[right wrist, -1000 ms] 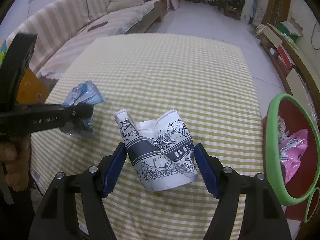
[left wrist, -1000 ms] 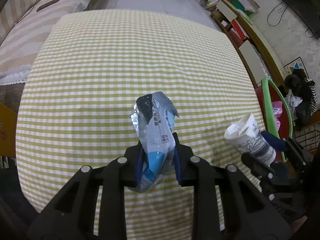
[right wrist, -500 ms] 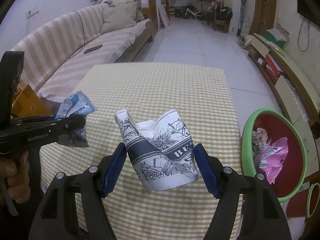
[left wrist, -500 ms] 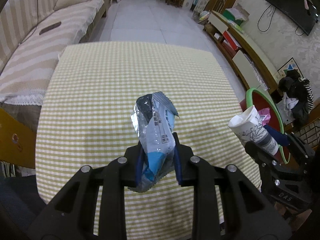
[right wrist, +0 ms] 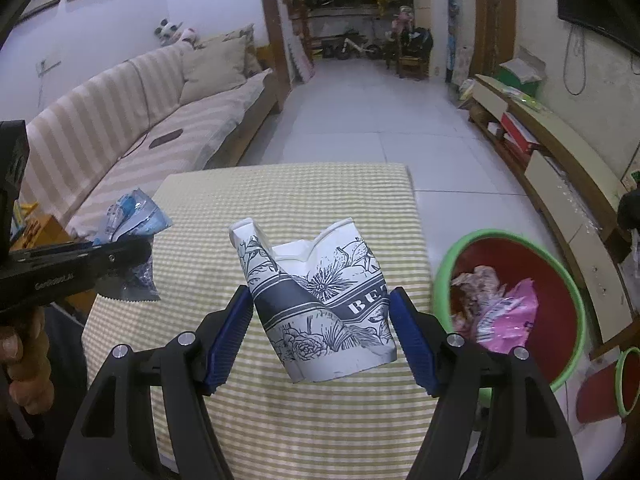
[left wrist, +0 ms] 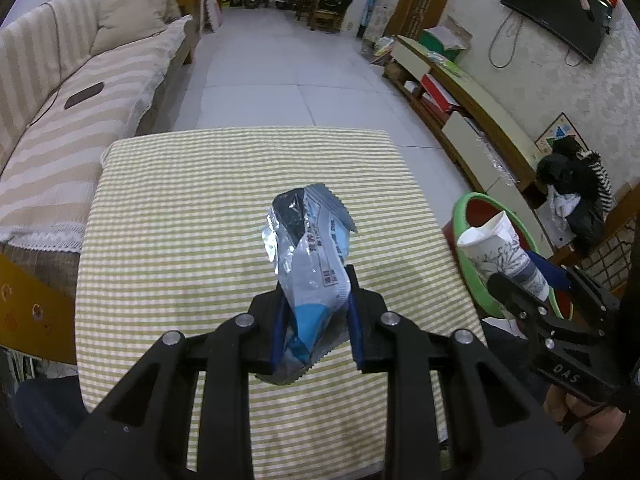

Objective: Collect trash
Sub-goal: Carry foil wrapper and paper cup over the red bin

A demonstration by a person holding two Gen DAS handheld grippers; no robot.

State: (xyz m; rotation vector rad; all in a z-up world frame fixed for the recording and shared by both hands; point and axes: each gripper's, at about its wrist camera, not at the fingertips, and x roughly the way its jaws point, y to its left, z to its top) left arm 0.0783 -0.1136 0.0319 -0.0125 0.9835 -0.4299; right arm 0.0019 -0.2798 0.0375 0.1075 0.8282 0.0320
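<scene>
My left gripper (left wrist: 316, 328) is shut on a crumpled silver and blue snack wrapper (left wrist: 310, 256), held up above the checked table (left wrist: 200, 200). The wrapper also shows in the right wrist view (right wrist: 132, 220). My right gripper (right wrist: 322, 332) is shut on a crushed white paper cup with black flower print (right wrist: 320, 300), held above the table's near right part. The cup also shows in the left wrist view (left wrist: 504, 256). A red bin with a green rim (right wrist: 440, 272) stands on the floor right of the table, with pink and pale trash inside.
A striped sofa (right wrist: 140, 112) runs along the left of the table. A low TV cabinet (right wrist: 560, 168) lines the right wall. A smaller green-rimmed container (right wrist: 628, 380) sits at the far right. White tiled floor (right wrist: 360, 112) lies beyond the table.
Both grippers have risen and pulled back with their loads; the table looks smaller and farther, and more of the room and the bin is in view.
</scene>
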